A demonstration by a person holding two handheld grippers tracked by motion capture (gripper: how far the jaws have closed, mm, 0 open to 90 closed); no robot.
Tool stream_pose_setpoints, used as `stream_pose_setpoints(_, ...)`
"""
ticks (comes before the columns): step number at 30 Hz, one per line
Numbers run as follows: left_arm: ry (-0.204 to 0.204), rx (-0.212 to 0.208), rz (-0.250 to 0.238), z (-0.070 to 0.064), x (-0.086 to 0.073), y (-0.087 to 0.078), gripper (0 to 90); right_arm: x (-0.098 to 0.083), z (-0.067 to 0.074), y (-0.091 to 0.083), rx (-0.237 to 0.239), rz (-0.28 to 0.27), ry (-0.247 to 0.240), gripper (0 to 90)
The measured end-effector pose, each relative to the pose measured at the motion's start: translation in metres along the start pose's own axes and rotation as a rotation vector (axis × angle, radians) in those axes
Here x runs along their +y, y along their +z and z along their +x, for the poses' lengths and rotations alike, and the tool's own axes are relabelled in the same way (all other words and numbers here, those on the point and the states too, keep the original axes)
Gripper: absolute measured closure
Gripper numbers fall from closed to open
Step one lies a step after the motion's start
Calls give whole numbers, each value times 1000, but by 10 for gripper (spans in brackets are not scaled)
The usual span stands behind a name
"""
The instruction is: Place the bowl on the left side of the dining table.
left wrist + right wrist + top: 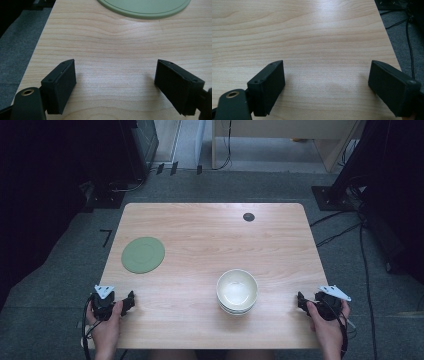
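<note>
Where wood grain runs, round matte plate point(143, 254), glossy bowl point(237, 290)

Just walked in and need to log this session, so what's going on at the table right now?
A person sits at a wooden table with a gripper in each hand. The left gripper and right gripper rest near the front corners, jaws open with nothing between them. A stack of cream bowls stands at the front, nearer the right gripper, and a green plate lies ahead of the left gripper. Nothing is being held or touched at this moment.
</note>
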State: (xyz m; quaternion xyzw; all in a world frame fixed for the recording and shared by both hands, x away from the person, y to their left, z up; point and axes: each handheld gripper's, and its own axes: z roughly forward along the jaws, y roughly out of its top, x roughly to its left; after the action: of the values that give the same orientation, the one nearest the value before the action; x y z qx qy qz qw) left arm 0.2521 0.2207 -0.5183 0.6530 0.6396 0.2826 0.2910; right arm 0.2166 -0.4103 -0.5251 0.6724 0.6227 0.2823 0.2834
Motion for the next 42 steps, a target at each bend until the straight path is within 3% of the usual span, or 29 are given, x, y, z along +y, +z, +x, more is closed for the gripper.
stream_pose_setpoints(11,0,-1,0,0,0,0,174,0,0,0,1,0,0,135)
stream_pose_setpoints(18,0,-1,0,0,0,0,174,2,-1,-2,40,-16,68,136)
stream_pose_setpoints(24,-10,14,-3,-2,1,0,155,9,8,-8,50,-51,66,137)
stream_pose_setpoints(34,-44,-20,-55,-10,6,-8,155,24,26,-24,97,-109,70,147)
stream_pose_setpoints(36,-51,-43,-71,-14,8,-10,155,28,32,-28,102,-122,59,150)
stream_pose_setpoints(42,-38,-81,-83,-24,13,-14,155,34,42,-37,141,-146,71,150)
